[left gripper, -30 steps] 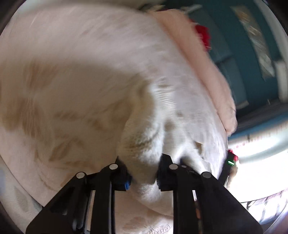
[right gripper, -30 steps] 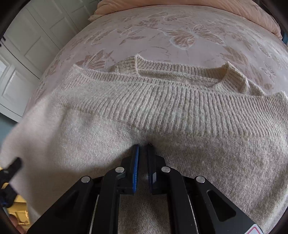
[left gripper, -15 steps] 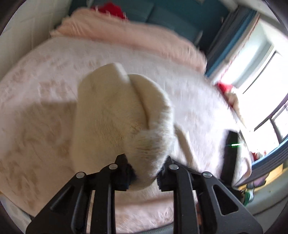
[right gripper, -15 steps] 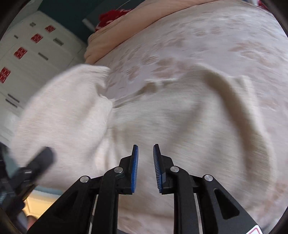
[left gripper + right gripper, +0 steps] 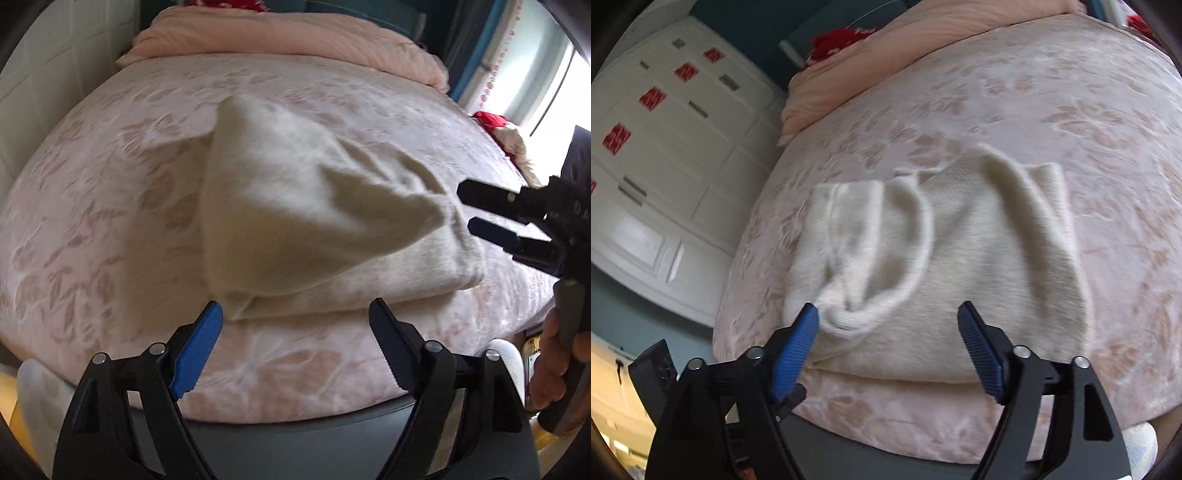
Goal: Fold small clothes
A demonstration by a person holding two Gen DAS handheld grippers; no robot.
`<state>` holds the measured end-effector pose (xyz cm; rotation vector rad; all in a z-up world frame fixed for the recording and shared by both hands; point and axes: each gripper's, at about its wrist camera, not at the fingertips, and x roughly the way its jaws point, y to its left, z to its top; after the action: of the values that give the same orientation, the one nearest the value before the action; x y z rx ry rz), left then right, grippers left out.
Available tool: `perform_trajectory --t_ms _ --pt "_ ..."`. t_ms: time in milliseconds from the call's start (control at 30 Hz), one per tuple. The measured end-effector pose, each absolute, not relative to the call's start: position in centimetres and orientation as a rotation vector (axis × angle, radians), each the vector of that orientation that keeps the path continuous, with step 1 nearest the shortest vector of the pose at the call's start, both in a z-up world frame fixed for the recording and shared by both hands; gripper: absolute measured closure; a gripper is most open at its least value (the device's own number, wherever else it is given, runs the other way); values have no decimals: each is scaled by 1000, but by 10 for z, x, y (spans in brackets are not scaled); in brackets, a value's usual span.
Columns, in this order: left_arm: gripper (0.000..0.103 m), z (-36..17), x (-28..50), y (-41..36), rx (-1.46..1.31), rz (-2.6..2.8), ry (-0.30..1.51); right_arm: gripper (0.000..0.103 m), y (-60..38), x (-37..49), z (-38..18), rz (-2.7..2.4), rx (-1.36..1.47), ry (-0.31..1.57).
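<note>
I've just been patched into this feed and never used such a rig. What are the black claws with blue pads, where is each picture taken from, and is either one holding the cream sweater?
There is no robot here: a person holds a two-finger gripper in each hand, each with a fisheye camera looking along its fingers. One picture is from the left gripper, the other from the right gripper. A cream knitted sweater, partly folded, lies on a pink floral bedspread, with a peach quilt bunched at the far end. Both grippers' jaws are opening and neither grips the sweater; it rests loose on the bed. The left view also shows the right gripper at its right edge.
</note>
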<state>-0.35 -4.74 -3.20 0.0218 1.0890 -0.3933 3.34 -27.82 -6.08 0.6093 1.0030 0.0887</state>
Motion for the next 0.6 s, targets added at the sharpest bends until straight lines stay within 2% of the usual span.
perform_trajectory --t_ms 333,367,467,600 --pt "24 -44 5 -21 33 -329 1115 26 -242 60 -81 103 667 1089" --pt "24 -46 7 -24 46 -330 1112 31 -242 59 -82 99 669 1090" --pt "24 -58 13 -29 59 -324 1117 64 -239 63 -82 97 664 1102" --pt "24 -75 27 -34 61 -289 1149 75 -235 74 -79 94 655 1109"
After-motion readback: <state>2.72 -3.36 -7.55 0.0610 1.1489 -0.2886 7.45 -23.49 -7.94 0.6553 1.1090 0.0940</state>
